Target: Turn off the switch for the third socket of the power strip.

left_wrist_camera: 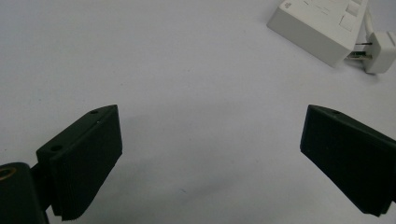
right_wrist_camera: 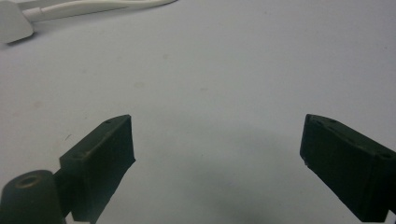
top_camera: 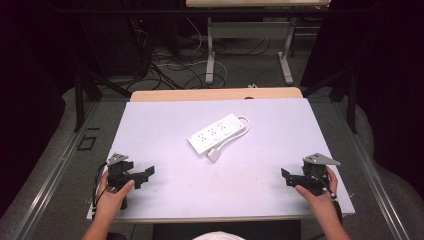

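A white power strip [top_camera: 216, 133] lies diagonally at the middle of the white table top [top_camera: 165, 120], its cord looping round to a white plug [top_camera: 213, 155] beside its near end. My left gripper [top_camera: 145, 175] rests low at the front left in a hand, open, jaws wide with nothing between them. My right gripper [top_camera: 285, 176] sits at the front right in the other hand, also open and empty. The strip's corner [left_wrist_camera: 322, 28] and the plug [left_wrist_camera: 380, 46] appear far off in the left gripper view. The plug [right_wrist_camera: 14, 23] and cord [right_wrist_camera: 93, 8] appear at the top left of the right gripper view.
The table's front edge [top_camera: 220, 218] runs just below both hands. A wooden board edge [top_camera: 215, 94] lies behind the white top. Beyond it stand metal table legs [top_camera: 210, 50] and tangled cables [top_camera: 170, 70] on the floor.
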{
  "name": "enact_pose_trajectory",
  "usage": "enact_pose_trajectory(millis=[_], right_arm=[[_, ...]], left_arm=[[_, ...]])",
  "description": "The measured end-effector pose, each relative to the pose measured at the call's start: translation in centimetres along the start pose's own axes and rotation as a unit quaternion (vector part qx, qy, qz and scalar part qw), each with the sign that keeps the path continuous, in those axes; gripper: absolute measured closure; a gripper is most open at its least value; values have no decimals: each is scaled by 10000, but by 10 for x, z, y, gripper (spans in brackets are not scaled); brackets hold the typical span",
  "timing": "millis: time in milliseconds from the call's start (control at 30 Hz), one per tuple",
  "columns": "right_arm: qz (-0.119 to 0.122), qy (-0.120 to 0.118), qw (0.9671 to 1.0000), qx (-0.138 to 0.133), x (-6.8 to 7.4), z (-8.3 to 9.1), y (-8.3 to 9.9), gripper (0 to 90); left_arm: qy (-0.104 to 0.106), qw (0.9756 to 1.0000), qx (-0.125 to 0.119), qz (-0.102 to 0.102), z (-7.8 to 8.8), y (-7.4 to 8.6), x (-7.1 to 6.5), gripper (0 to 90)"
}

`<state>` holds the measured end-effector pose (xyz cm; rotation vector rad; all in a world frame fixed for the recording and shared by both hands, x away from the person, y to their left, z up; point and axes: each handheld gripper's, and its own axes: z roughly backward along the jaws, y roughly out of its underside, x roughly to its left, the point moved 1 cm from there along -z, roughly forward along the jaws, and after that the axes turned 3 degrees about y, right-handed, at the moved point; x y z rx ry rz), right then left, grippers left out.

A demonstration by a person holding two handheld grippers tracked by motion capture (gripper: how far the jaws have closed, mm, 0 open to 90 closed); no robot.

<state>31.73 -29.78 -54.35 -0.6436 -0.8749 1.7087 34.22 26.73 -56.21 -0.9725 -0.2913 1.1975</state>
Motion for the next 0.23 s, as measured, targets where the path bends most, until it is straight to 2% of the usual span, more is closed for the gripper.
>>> enact_pose_trajectory(millis=[233], right_arm=[[0,15,10000,-3,-1,-1,0,94]], left_arm=[[6,10000,-2,2,0,0,0,53]])
